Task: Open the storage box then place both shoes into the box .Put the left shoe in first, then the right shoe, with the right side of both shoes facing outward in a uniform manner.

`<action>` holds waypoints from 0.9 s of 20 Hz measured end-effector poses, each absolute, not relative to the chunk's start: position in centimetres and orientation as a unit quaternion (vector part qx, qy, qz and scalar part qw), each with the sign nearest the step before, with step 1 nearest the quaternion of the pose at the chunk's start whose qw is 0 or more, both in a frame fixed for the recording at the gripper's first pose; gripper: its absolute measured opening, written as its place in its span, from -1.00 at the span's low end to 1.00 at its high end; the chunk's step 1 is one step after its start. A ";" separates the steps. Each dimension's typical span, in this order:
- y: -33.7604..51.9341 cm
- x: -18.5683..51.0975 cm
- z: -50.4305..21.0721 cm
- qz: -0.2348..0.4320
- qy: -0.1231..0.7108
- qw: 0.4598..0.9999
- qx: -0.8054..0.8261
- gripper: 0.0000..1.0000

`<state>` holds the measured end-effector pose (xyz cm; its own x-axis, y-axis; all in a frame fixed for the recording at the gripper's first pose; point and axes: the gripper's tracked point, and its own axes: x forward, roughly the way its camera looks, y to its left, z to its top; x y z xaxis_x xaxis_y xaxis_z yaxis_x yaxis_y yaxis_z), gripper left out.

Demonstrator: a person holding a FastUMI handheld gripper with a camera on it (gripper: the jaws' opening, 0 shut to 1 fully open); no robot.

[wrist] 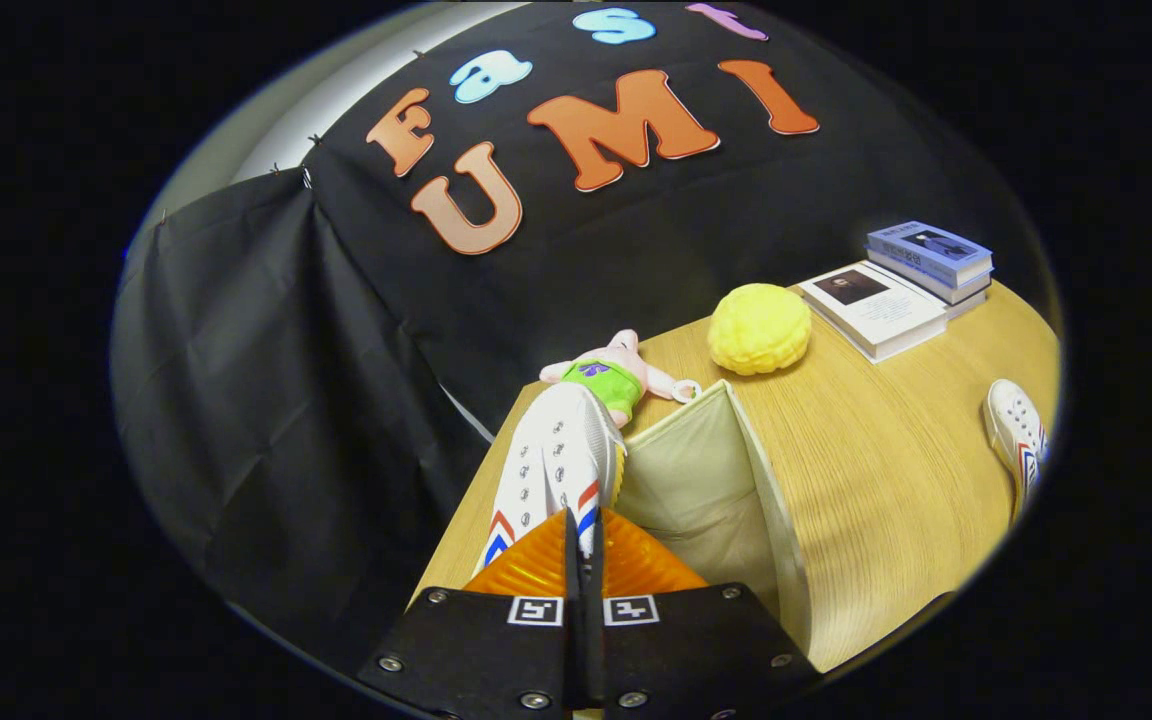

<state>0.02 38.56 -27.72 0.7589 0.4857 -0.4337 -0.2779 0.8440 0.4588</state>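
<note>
While gripper [584, 530] pinches white shoe [556, 455], open storage box [736, 440] beside it holds nothing visible.

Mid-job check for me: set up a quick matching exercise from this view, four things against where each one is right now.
Things:
1. shoe in the gripper
2. second shoe
3. yellow ball
4. plush toy

Places:
A. far out on the bare table, well to the side of the storage box
B. just beyond the box's far corner, before the books
C. pinched between the fingers of the gripper, at the box's open edge
D. lying just past the held shoe's far end

Pairs: 1-C, 2-A, 3-B, 4-D
</note>
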 end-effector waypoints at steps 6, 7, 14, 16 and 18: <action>39.1 -1.7 -28.3 0.210 0.293 0.914 0.187 -0.96; 39.3 -1.9 -28.4 0.213 0.297 0.914 0.174 -0.95; 38.8 -2.4 -26.0 0.235 0.247 0.936 0.087 0.97; 38.1 -2.3 -25.3 0.235 0.238 0.939 0.079 0.97; 36.8 -2.0 -24.8 0.228 0.233 0.942 0.075 0.97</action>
<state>-1.97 36.79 -24.82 0.7871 0.4648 -0.4056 -0.3948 0.8847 0.2477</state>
